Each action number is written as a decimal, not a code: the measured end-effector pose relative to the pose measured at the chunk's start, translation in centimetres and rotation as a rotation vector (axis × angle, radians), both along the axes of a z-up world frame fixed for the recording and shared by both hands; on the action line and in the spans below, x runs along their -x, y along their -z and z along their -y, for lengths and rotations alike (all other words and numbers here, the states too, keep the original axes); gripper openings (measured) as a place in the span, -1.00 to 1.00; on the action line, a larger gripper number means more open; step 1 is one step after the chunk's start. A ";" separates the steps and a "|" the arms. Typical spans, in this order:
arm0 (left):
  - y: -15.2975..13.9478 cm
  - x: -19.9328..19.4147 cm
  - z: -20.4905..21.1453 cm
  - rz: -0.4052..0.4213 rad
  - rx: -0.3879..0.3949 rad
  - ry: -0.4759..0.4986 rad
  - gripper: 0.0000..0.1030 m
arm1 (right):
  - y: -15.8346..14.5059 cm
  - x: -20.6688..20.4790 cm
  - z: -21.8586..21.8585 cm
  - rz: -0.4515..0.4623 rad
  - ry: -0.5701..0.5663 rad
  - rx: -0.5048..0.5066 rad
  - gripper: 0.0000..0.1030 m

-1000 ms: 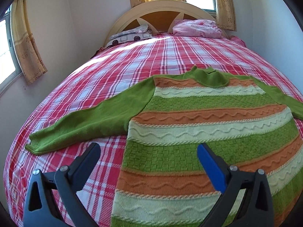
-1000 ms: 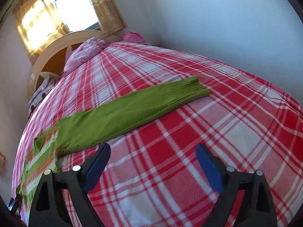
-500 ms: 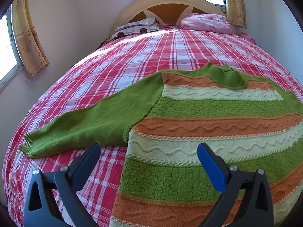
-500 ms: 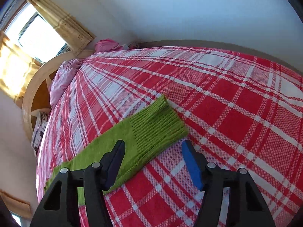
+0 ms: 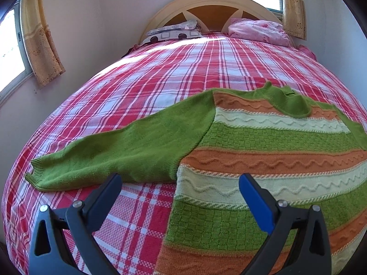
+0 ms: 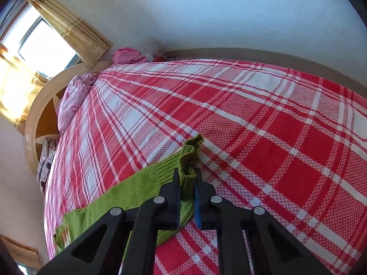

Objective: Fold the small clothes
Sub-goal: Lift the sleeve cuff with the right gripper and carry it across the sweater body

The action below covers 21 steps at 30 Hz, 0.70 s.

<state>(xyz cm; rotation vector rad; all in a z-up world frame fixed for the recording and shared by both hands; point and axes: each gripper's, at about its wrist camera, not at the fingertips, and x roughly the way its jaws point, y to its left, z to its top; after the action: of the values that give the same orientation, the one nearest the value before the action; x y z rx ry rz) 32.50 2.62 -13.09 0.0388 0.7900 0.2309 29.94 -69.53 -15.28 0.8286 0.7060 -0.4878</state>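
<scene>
Right now the sweater (image 5: pixel 263 151) lies flat and face up on the bed (image 5: pixel 160 87), both sleeves spread out to the sides. The right gripper (image 6: pixel 187 178) has just been closing, and its fingers now pinch the ribbed cuff (image 6: pixel 190 158) of one sleeve, which bunches up between them. The left gripper (image 5: pixel 181 190) hovers with its fingers wide apart over the sweater's side edge just below the other sleeve (image 5: pixel 119 151), holding nothing.

The pinch looks shallow: only the crumpled end of the cuff sits between the fingers, so a quick pull across the body could let the knit slip out. Dragging the sleeve low instead of lifting it might also tug the whole sweater sideways and wrinkle the body, since nothing pins it down. A loose knit like this stretches, so the fold line may land crooked.
</scene>
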 end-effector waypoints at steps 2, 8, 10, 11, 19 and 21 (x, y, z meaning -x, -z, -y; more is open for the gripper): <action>0.0 0.1 -0.4 0.003 -0.001 -0.008 1.00 | -0.9 -0.4 -0.8 0.009 -0.021 0.024 -0.83; 0.2 0.2 -1.7 0.006 0.005 -0.033 1.00 | -3.7 -2.3 -3.9 0.033 -0.106 0.088 -0.84; 0.3 0.4 -2.2 0.007 0.013 -0.042 1.00 | -4.5 -3.0 -5.2 0.039 -0.142 0.107 -0.84; 0.4 0.5 -2.5 0.005 0.016 -0.044 1.00 | -5.0 -3.4 -5.9 0.043 -0.161 0.117 -0.84; 0.3 1.3 -4.4 0.024 0.018 -0.064 1.00 | -8.4 -5.6 -10.6 0.083 -0.261 0.165 -0.84; 0.3 1.5 -4.8 0.028 0.018 -0.070 1.00 | -9.4 -6.1 -11.8 0.099 -0.286 0.173 -0.84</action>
<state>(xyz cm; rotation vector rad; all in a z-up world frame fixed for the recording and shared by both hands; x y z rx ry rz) 31.02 7.44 -13.43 -0.0092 0.7663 0.2899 36.00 -57.69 -5.85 0.5737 0.6674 -0.2444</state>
